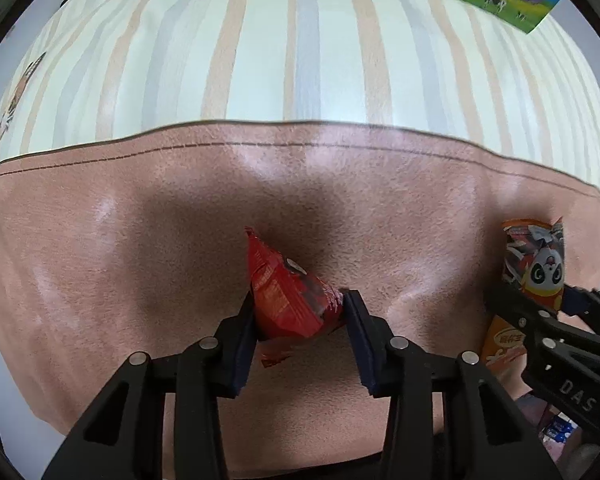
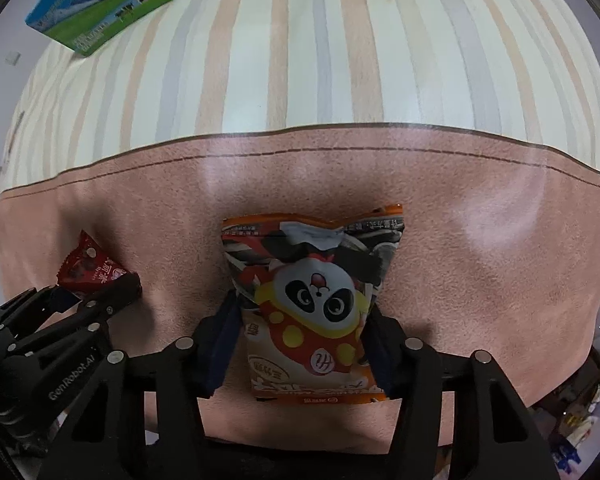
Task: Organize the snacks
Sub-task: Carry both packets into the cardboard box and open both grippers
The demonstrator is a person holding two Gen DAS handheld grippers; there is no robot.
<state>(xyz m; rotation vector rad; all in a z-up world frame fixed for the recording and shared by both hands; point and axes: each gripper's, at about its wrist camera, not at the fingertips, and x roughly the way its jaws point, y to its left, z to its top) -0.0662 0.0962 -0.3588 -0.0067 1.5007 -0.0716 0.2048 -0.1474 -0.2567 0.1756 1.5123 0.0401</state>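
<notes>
1. The left gripper (image 1: 300,312) has its fingers clamped on a small red foil snack packet (image 1: 288,300), held over the pink-and-striped cloth worktop (image 1: 300,80).
2. The right gripper (image 2: 300,332), its neighbour marked "GenRobot.AI", clamps an orange panda-printed snack bag (image 2: 312,300).
3. A green-and-blue milk carton (image 2: 112,12) lies far back.

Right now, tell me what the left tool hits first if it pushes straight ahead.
Holding the red snack packet, the left tool points at the pink part of the tablecloth. That cloth looks first in line; the packet's tip would likely touch before the fingers, though depth is unclear.
</notes>
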